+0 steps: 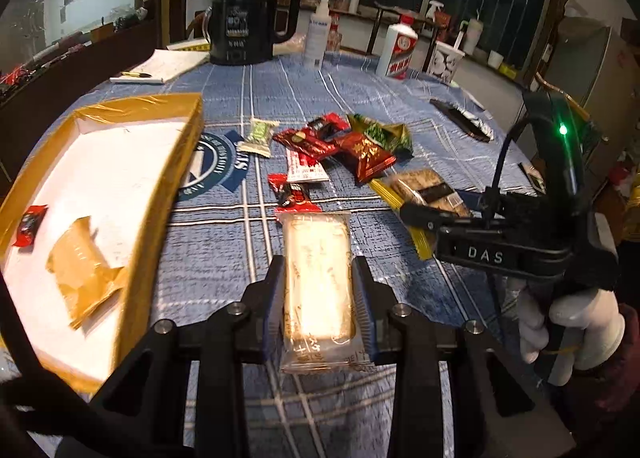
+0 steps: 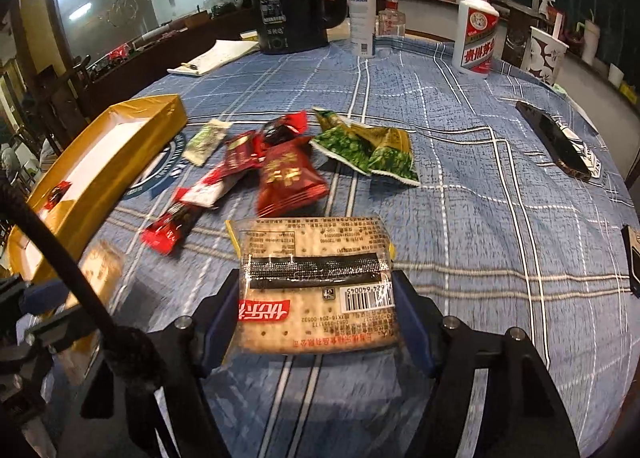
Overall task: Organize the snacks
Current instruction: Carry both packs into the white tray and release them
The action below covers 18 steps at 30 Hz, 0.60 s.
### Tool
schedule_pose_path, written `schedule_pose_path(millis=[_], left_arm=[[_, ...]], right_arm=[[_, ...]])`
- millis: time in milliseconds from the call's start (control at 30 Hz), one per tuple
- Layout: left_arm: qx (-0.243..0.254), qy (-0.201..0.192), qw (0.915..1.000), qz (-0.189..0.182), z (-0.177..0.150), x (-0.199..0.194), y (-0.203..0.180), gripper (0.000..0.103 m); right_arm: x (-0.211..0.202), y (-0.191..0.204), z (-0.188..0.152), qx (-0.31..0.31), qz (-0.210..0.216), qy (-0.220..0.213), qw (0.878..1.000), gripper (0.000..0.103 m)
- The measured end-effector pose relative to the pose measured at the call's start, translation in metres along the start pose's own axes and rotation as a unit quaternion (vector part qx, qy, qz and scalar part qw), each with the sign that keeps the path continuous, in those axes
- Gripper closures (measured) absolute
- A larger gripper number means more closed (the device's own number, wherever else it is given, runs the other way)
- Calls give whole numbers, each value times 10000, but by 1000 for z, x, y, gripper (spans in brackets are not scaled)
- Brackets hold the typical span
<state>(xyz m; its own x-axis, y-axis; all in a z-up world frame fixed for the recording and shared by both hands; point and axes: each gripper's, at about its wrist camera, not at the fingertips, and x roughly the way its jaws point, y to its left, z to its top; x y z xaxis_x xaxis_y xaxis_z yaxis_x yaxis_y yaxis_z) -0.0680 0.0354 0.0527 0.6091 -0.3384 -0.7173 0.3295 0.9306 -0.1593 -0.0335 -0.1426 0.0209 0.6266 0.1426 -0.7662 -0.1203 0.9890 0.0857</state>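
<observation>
Left tool (image 1: pixel 318 282) clamped on pale wafer pack (image 1: pixel 316 258); right tool (image 2: pixel 316 310) clamped on cracker packet (image 2: pixel 316 282), above worktop (image 2: pixel 480 218).

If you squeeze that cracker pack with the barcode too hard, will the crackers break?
Probably, yes. The cracker pack shows thin, flat, dotted crackers through clear film, so they look brittle. The right gripper holds it by its side edges, so a hard pinch could crack them. The shiny wrapper may also slip, and the pack looks light.
</observation>
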Motion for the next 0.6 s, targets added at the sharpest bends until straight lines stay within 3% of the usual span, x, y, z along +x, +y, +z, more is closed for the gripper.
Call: schedule_pose_path(millis=[300, 600], left_arm=[[-404, -562, 9976, 92, 0, -73, 47, 68], [-850, -936, 9866, 1027, 34, -120, 148, 68]], right_arm=[[-59, 44, 9, -266, 317, -453, 9981, 31], [-83, 123, 55, -704, 1037, -779, 9890, 31]])
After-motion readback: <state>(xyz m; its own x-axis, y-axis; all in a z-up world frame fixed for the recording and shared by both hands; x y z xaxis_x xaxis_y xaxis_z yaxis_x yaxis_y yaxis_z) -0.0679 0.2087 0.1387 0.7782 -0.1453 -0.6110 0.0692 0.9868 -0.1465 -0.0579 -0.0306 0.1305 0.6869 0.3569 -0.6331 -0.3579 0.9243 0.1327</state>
